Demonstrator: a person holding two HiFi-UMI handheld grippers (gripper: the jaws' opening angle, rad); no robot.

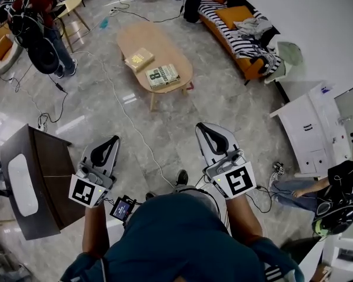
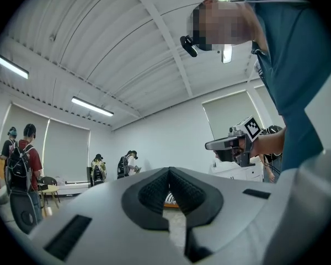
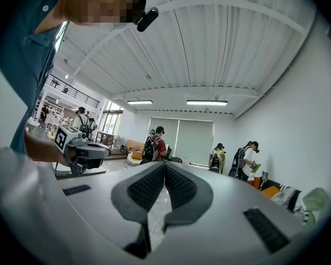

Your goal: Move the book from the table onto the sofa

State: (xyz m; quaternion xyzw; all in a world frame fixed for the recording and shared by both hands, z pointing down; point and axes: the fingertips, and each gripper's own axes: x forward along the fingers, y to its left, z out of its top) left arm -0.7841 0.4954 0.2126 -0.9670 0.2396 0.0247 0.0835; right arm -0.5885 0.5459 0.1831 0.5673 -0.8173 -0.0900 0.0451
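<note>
Two books lie on the oval wooden table (image 1: 170, 46) far ahead of me: a tan one (image 1: 139, 58) and a pale one with a large "8" on its cover (image 1: 163, 76). The orange sofa (image 1: 235, 31), with a striped cover and clothes on it, stands at the upper right. My left gripper (image 1: 114, 139) and right gripper (image 1: 201, 127) are held level over the marble floor, well short of the table. Both are shut and empty. In the left gripper view the jaws of the left gripper (image 2: 169, 170) meet; in the right gripper view so do those of the right gripper (image 3: 164, 165).
A dark cabinet (image 1: 38, 178) stands close on my left and a white cabinet (image 1: 312, 128) on my right. Cables (image 1: 126, 116) trail across the floor toward the table. People stand at the upper left (image 1: 38, 22), and one crouches at the right (image 1: 335, 195).
</note>
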